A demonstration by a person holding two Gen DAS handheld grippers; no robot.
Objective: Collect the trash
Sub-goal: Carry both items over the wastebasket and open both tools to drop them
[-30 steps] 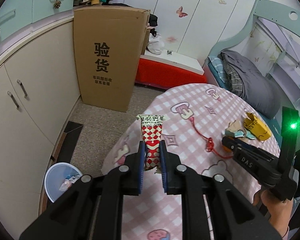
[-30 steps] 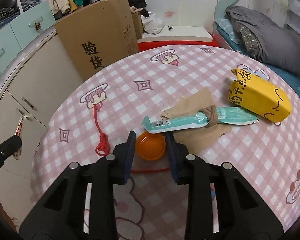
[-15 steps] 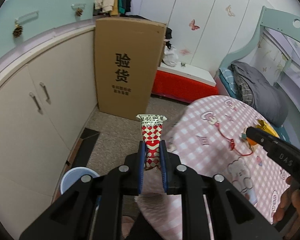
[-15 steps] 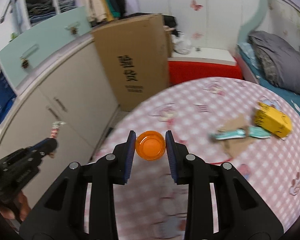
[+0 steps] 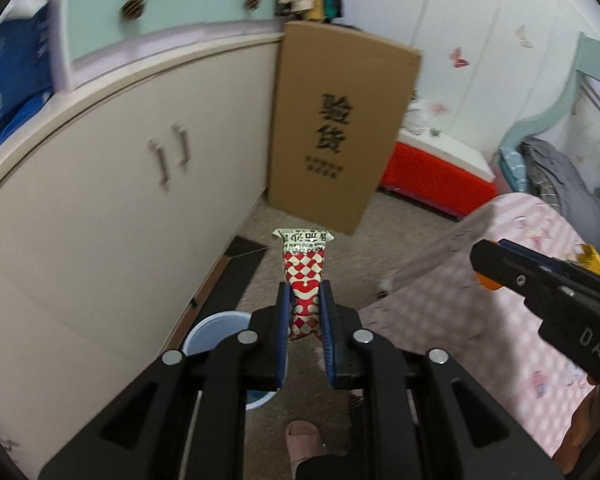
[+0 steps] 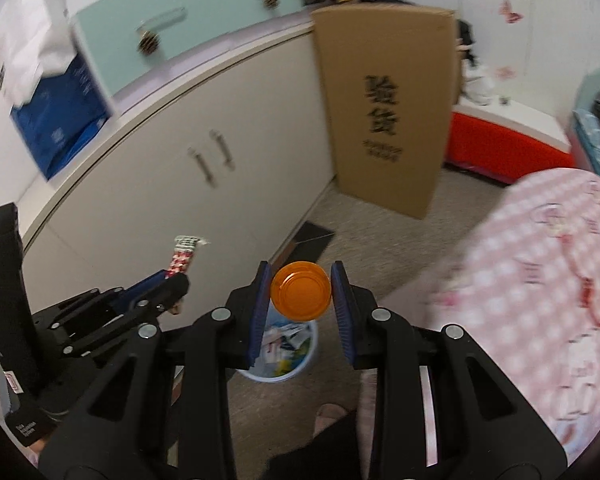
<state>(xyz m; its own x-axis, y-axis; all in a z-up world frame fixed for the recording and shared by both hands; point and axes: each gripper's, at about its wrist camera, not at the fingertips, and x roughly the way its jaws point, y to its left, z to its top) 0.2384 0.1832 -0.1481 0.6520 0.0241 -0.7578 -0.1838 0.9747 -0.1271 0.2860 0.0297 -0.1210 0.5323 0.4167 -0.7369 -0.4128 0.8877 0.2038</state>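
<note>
Both my jaws are pinching trash: my left gripper (image 5: 304, 312) squeezes a red-and-white checked snack wrapper (image 5: 303, 276) that stands upright between the blue pads, its printed top sticking out above them, and my right gripper (image 6: 301, 294) clamps an orange round lid (image 6: 301, 292) by its edges, flat face toward the camera. From the right wrist view, the lid hangs over a pale blue bin (image 6: 278, 350) on the floor, with paper scraps showing inside it. From the left wrist view, the same bin sits low, partly hidden behind my left fingers, its rim showing to the left of the wrapper. My grippers are near each other; each shows at the edge of the other's view. A pink checked tablecloth (image 6: 540, 280) lies to the right, a tall cardboard box (image 5: 340, 128) leans against cream cabinets (image 5: 120, 200) ahead, and a slippered foot (image 5: 304, 438) shows at the bottom
</note>
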